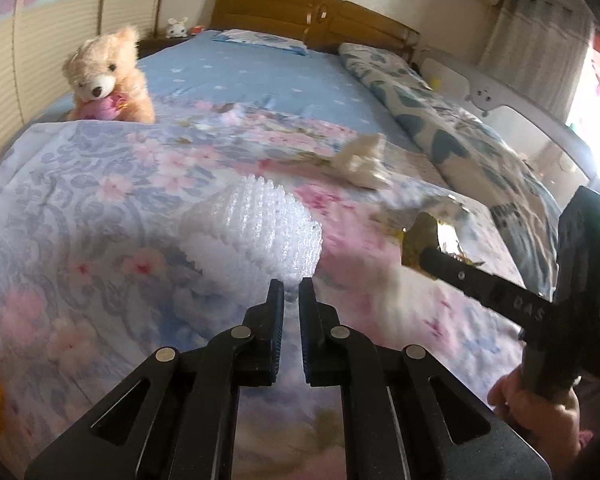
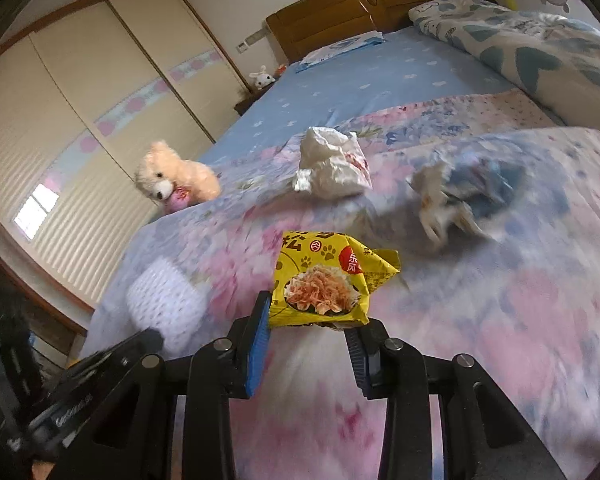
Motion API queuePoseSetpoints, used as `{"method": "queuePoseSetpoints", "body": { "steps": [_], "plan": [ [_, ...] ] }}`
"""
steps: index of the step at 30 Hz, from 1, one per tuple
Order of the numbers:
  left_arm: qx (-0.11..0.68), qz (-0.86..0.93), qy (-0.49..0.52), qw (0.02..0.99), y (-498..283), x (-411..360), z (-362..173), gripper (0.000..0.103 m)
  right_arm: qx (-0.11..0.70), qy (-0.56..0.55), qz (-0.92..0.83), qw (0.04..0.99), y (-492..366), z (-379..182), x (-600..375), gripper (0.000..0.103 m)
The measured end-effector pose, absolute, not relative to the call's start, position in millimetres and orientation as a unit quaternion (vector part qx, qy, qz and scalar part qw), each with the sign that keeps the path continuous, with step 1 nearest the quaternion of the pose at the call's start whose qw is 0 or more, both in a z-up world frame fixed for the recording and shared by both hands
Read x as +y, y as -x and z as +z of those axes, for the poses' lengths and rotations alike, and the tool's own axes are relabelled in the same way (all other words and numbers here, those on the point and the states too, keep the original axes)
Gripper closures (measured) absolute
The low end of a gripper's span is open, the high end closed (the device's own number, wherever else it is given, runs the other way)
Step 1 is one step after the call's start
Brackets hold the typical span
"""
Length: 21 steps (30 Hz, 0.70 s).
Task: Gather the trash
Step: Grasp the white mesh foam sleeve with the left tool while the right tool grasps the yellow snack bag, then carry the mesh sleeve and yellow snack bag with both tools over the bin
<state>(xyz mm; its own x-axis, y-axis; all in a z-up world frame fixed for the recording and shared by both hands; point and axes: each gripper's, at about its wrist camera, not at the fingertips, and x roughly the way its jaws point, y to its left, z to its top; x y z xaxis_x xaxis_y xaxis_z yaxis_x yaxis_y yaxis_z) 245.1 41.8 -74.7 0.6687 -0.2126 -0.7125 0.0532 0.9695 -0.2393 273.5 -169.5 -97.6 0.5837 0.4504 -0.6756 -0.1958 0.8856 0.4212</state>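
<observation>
The yellow snack wrapper (image 2: 320, 280) sits pinched by its lower edge in the right gripper (image 2: 308, 320), raised just above the floral quilt (image 2: 500, 320); being thin, crinkly film, it is probably near weightless and slippery, so a flat edge suits best. The white foam net (image 1: 260, 232) is squeezed at its tip by the nearly closed left gripper (image 1: 290, 292); soft and springy, it should crush without harm. A crumpled white bag (image 2: 332, 168) and a blurred scrap (image 2: 452, 200) lie farther up the bed, near a teddy bear (image 1: 104, 76).
</observation>
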Motion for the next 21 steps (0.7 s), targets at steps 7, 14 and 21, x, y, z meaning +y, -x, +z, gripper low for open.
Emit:
{"method": "queuePoseSetpoints", "body": {
  "steps": [7,14,21],
  "plan": [
    [0.404,-0.116,0.084,0.904,-220.2,1.2,-69.8,0.096,0.410,-0.162,0.186,0.878,-224.9,-84.1,-201.8,0.067],
    [0.408,-0.167,0.060,0.896,-197.1,-48.6,-68.3,0.096,0.398,-0.174,0.166,0.885,-182.0,-71.9,-240.1,0.067],
    [0.412,-0.207,0.039,0.886,-177.9,-91.2,-69.2,0.096,0.396,-0.183,0.135,0.890,-143.9,-71.8,-280.6,0.067]
  ]
}}
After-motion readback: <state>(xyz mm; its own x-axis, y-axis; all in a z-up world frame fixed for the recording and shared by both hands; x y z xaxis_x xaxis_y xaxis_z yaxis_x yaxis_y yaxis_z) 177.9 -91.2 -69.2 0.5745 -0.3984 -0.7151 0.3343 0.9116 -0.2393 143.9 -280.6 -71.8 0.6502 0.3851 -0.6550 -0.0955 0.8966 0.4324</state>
